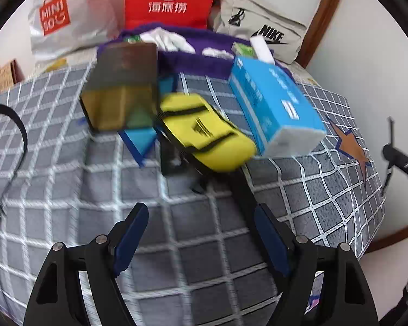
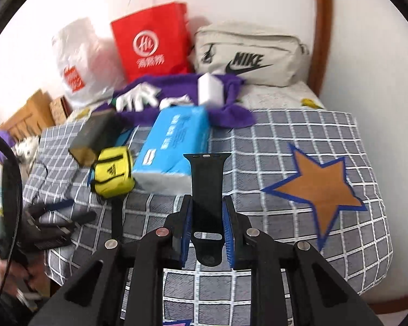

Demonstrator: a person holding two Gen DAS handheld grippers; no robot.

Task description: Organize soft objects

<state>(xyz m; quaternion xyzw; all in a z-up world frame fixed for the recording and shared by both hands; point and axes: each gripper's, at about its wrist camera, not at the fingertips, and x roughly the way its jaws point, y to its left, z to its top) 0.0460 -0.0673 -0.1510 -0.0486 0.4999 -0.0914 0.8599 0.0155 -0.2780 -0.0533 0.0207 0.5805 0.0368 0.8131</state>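
My right gripper [image 2: 206,217] is shut on a black watch strap [image 2: 206,179] and holds it upright above the checked bedspread [image 2: 272,141]. My left gripper [image 1: 201,233] is open and empty over the bedspread [image 1: 176,231], short of a yellow pouch [image 1: 206,133]. The pouch also shows in the right wrist view [image 2: 113,172]. Beside it lie a blue tissue pack [image 1: 274,103] [image 2: 174,141] and a dark box [image 1: 122,87] [image 2: 95,135]. A second black strap [image 1: 242,190] [image 2: 117,214] lies flat near the pouch. A purple towel [image 2: 182,95] with white gloves [image 2: 137,96] lies behind.
A red paper bag [image 2: 152,40], a white Miniso plastic bag [image 2: 76,62] and a beige Nike bag [image 2: 247,54] stand against the wall. A white sponge block [image 2: 210,89] rests on the towel. Dark gloves [image 2: 51,225] lie at the bed's left edge. A wooden frame [image 2: 322,27] runs at right.
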